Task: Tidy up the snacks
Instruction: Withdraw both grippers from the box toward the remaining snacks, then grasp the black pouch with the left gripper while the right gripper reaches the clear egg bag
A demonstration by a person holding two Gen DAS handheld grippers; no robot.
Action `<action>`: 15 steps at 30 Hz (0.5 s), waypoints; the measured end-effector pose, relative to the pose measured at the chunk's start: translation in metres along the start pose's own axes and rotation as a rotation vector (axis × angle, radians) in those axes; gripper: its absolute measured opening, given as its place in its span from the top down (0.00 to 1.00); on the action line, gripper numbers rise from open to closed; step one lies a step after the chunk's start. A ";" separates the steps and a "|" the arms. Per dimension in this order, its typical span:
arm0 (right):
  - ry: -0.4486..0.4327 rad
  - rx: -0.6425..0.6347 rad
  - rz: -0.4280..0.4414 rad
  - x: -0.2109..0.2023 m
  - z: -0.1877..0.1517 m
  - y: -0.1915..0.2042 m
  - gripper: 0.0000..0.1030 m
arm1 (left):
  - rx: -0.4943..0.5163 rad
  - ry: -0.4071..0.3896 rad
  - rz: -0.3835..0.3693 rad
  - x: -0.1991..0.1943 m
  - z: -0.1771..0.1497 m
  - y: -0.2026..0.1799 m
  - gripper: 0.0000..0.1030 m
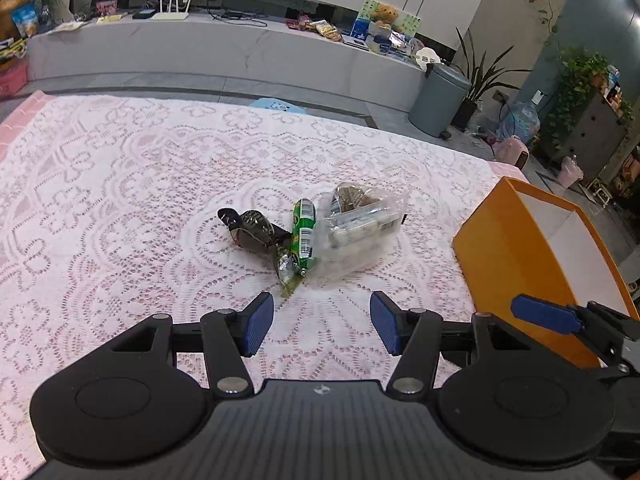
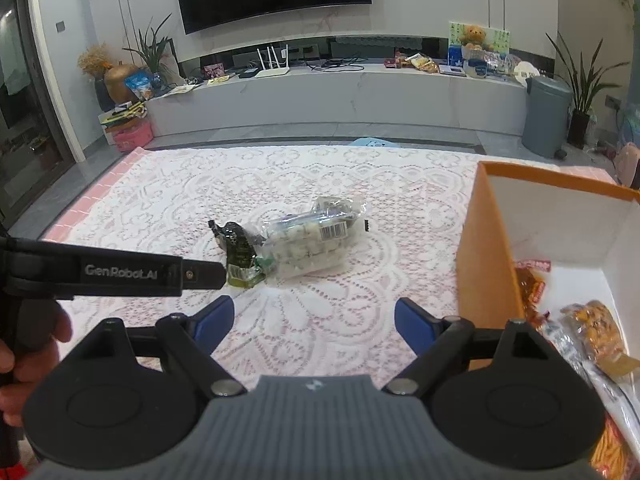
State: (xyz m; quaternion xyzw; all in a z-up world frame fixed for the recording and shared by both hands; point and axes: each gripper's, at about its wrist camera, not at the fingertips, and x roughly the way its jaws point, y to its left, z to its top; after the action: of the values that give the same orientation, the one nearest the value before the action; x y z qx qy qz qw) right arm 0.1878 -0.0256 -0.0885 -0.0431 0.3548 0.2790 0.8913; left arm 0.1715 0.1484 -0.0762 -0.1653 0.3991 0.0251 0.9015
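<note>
A small pile of snacks lies mid-table on the pink lace cloth (image 1: 120, 184): a dark foil packet (image 1: 252, 230), a green tube snack (image 1: 303, 232) and a clear bag of pale pieces (image 1: 360, 224). The clear bag (image 2: 312, 240) and dark packet (image 2: 236, 242) also show in the right wrist view. An orange box (image 1: 516, 264) with a white inside stands at the right; in the right wrist view the box (image 2: 492, 264) holds several snack packs (image 2: 592, 328). My left gripper (image 1: 322, 322) is open and empty just short of the pile. My right gripper (image 2: 314, 326) is open and empty beside the box.
The left gripper's arm (image 2: 120, 270) crosses the left of the right wrist view. Beyond the table are a blue stool (image 1: 276, 105), a grey bin (image 1: 438, 98), a long white TV bench (image 2: 340, 92) with clutter, and potted plants (image 1: 484, 76).
</note>
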 end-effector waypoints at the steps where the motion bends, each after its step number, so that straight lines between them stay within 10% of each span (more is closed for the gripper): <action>1: -0.003 -0.007 -0.015 0.005 0.000 0.002 0.18 | -0.002 0.003 -0.002 0.003 0.000 0.002 0.36; 15: -0.061 -0.046 -0.130 0.061 0.018 -0.001 0.29 | -0.053 -0.074 -0.051 0.026 0.014 0.030 0.36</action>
State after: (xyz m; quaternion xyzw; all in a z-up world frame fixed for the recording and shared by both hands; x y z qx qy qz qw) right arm 0.2357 0.0069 -0.1148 -0.0779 0.3173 0.2299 0.9167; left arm 0.1940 0.1793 -0.0949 -0.1984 0.3605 0.0187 0.9112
